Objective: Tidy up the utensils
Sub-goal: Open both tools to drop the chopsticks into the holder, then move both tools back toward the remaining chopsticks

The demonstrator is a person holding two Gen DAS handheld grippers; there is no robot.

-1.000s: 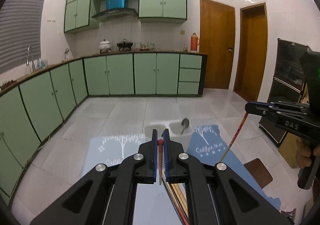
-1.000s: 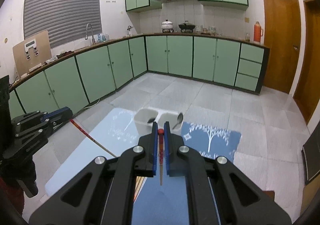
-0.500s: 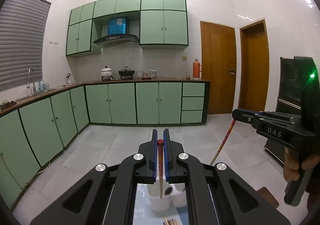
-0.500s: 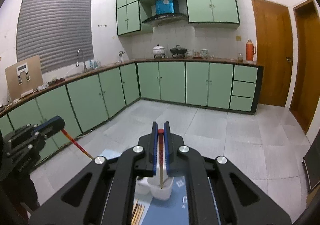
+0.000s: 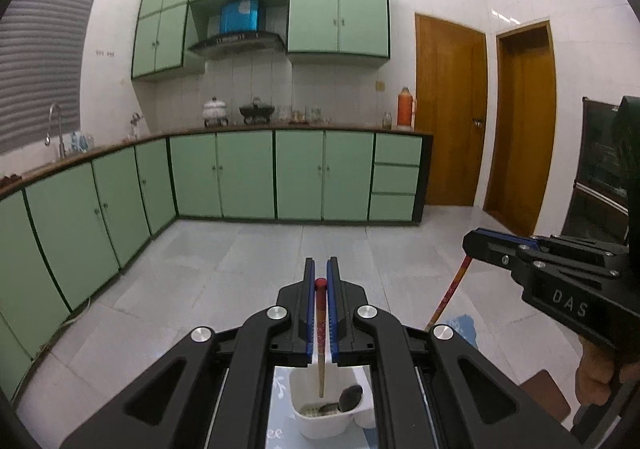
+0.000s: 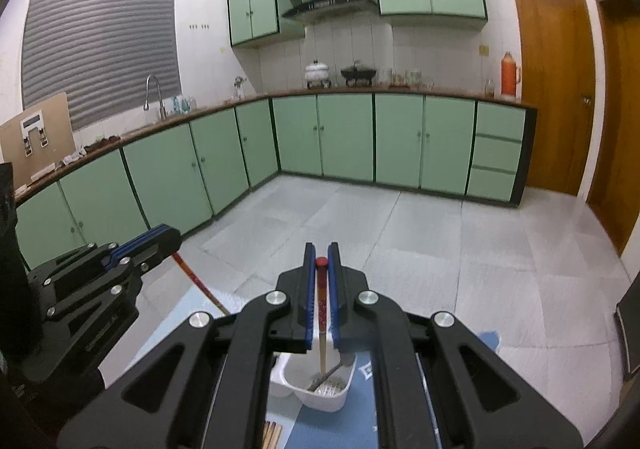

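Note:
My left gripper (image 5: 320,274) is shut on a red-topped chopstick (image 5: 320,333) that hangs upright, its tip over the left compartment of a white utensil holder (image 5: 329,419) holding a spoon (image 5: 347,399). My right gripper (image 6: 321,259) is shut on a second red-topped chopstick (image 6: 322,329), its tip over the holder's right compartment (image 6: 320,395), where a utensil handle (image 6: 331,371) lies. Each gripper shows in the other's view: the right one (image 5: 476,245) at right, the left one (image 6: 168,239) at left.
The holder stands on a blue printed mat (image 6: 336,429) on a table. Loose chopsticks (image 6: 271,435) lie on the table near me. Green kitchen cabinets (image 5: 248,177) and two wooden doors (image 5: 450,117) stand far behind, across a tiled floor.
Both grippers tilted upward and moved forward with their chopsticks, from over the mat to directly above the white holder. The holder now sits just under both chopstick tips.

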